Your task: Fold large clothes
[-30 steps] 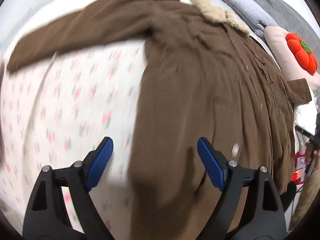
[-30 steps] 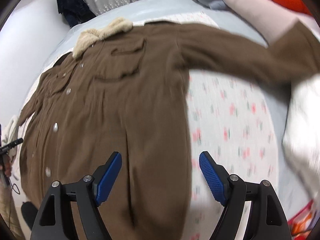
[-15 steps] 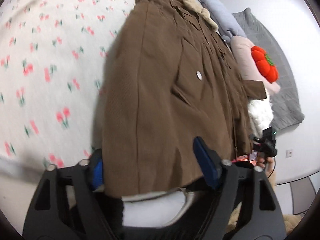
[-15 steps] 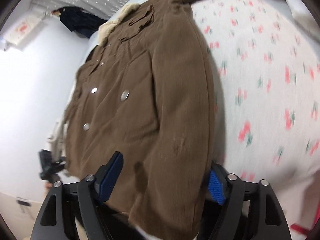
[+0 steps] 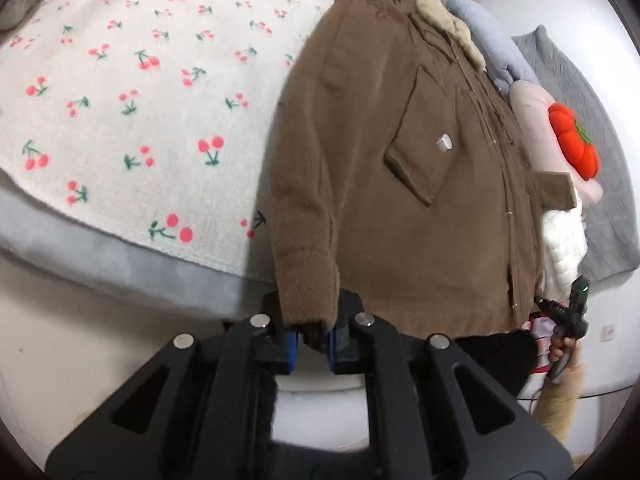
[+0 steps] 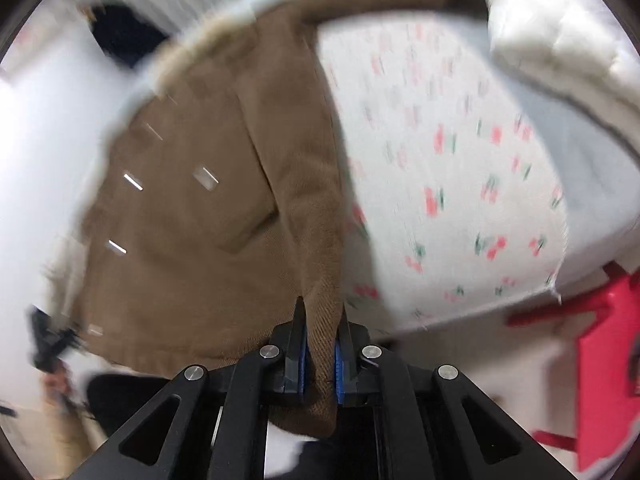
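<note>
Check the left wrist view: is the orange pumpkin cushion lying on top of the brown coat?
No, the pumpkin cushion sits on a pink pillow beside the brown coat.

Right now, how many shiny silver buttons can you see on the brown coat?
1 in the sharp left wrist view: a round silver button on the pocket flap of the brown corduroy coat. The blurry right view streaks more, so others may be hidden.

Even, soft indoor light; fisheye views with dark rounded corners.
Left view is mostly sharp, with the jacket (image 5: 400, 168) casting a soft shadow on the sheet (image 5: 120, 92). Right view is motion-blurred throughout; its wall (image 6: 44, 128) is overexposed white. Straight edges bow near both rims.
</note>
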Tool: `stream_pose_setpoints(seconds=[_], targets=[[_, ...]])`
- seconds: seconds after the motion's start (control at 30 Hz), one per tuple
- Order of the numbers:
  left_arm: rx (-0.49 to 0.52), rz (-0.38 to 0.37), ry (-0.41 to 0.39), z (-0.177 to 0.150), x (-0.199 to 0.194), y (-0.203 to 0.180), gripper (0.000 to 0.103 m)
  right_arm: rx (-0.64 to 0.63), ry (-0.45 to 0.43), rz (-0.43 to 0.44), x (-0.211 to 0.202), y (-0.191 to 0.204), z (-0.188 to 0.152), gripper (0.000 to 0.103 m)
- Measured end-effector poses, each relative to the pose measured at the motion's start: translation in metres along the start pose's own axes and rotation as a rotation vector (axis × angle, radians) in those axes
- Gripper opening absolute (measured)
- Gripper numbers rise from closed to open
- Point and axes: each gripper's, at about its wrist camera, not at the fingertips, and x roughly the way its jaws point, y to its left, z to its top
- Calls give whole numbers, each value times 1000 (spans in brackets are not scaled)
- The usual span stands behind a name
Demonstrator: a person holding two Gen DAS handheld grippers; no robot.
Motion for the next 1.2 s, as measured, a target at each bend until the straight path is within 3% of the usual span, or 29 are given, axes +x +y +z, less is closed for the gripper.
stream_pose_setpoints(seconds=[0.07, 0.17, 0.23, 0.3, 0.37, 0.4, 0.47, 0.6, 0.67, 0.73, 0.8, 0.83, 0.87, 0.93, 1.07, 1.2], targets=[[15, 36, -10, 2, -14, -8, 19, 8, -12, -33, -4, 2, 0, 16], [82, 192, -69, -1, -30, -22, 41, -24, -60, -205, -27, 6, -4, 40], [112, 309, -134, 0, -44, -30, 45, -42, -119, -224, -47, 12, -6, 41], [132, 346, -204, 5, -55, -42, 59, -77, -183, -209, -63, 33, -1, 49], [179, 309, -251, 10, -61, -52, 69, -135, -222, -179, -72, 60, 7, 69], [210, 280, -256, 14, -58, -65, 70, -166, -230, -165, -70, 79, 13, 72], [272, 226, -251, 23, -41, -96, 77, -225, -233, -138, -60, 109, 26, 73], [383, 144, -251, 36, 7, -133, 79, -278, -197, -124, -16, 136, 48, 73], [394, 168, -212, 39, 36, -134, 79, -276, -164, -143, 13, 133, 50, 73], [379, 210, -123, 34, 60, -120, 79, -259, -128, -146, 30, 117, 41, 74], [465, 219, -172, 15, 55, -115, 80, -294, -169, -136, 27, 107, 27, 74], [470, 244, -149, 11, 55, -112, 81, -301, -162, -156, 24, 105, 21, 74], [451, 242, -131, 7, 52, -105, 81, -275, -118, -199, 24, 98, 18, 79], [427, 217, -115, 3, 42, -97, 81, -219, -79, -163, 20, 87, 13, 80], [404, 246, -50, -5, 26, -96, 81, -179, -16, -154, 4, 75, 3, 80], [415, 241, -123, 0, -10, -117, 82, -169, -107, -132, -37, 66, 13, 81]])
